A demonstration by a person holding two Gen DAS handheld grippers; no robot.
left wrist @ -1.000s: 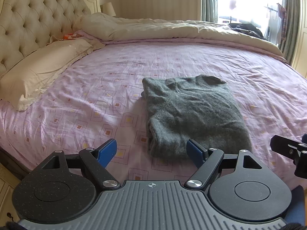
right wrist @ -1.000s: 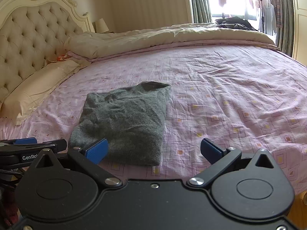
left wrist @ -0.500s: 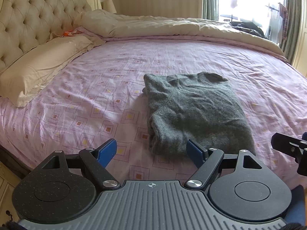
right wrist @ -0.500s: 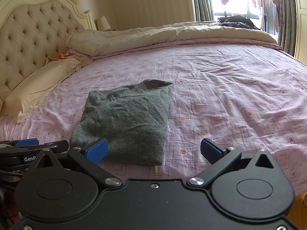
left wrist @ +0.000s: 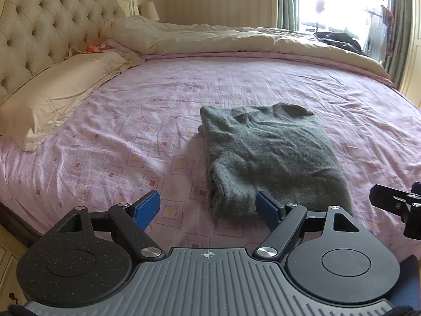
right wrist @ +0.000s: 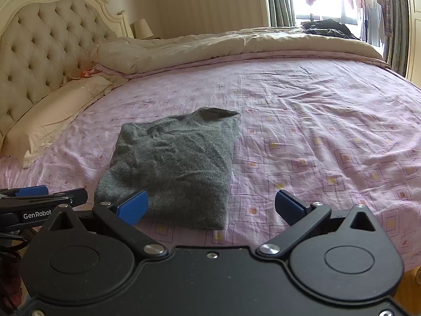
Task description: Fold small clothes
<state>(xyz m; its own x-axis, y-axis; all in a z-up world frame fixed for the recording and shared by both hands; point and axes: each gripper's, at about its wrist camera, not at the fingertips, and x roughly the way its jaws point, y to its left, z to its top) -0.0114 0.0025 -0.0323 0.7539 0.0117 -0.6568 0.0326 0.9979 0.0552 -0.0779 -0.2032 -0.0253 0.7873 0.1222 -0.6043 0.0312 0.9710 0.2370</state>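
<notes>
A grey knitted sweater (left wrist: pixel 268 158) lies folded into a rough rectangle on the pink patterned bed sheet (left wrist: pixel 147 121). It also shows in the right wrist view (right wrist: pixel 176 163). My left gripper (left wrist: pixel 208 206) is open and empty, just short of the sweater's near left corner. My right gripper (right wrist: pixel 210 205) is open and empty, just short of the sweater's near right corner. Each gripper shows at the edge of the other's view.
A cream pillow (left wrist: pixel 55 94) lies at the left by the tufted headboard (left wrist: pixel 39 26). A beige duvet (left wrist: pixel 236 39) is bunched along the far side. Dark clothes (right wrist: pixel 326 27) lie near the window. The bed's near edge is just below the grippers.
Both grippers have drawn back slightly and risen from the sweater, staying open. The sweater has not moved.
</notes>
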